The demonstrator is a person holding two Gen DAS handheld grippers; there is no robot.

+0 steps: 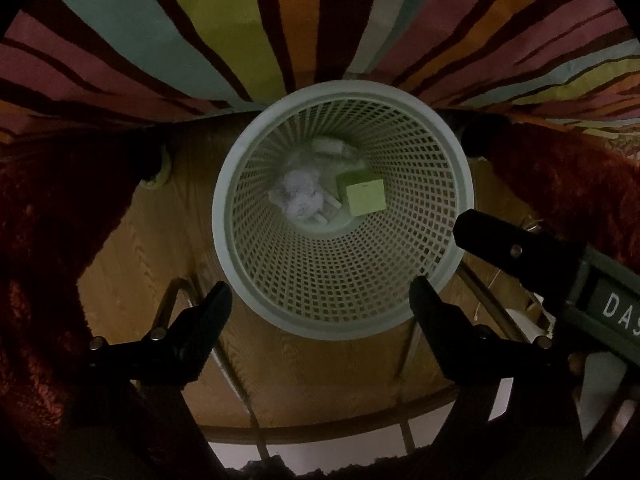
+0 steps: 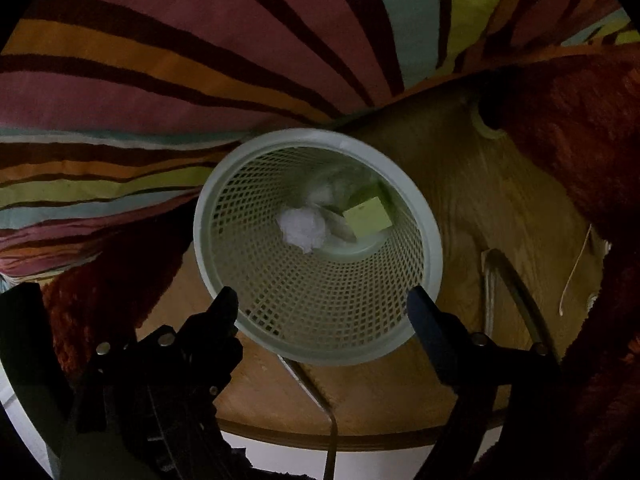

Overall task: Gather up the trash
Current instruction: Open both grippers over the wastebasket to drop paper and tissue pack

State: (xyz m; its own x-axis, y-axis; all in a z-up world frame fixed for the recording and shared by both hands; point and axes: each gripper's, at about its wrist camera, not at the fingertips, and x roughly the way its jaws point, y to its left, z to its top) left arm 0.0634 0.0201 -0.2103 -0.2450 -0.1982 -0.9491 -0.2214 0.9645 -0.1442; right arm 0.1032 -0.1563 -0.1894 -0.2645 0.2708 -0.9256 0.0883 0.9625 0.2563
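Both claws (empty) gape over basket (image 1: 256,184).

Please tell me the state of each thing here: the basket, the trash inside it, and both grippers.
Mesh basket: upright, open top, on wooden surface.
Crumpled paper: lying at basket bottom.
Green box: inside basket, beside the paper.
Left gripper: open, empty, above basket.
Right gripper: open, empty, above basket.
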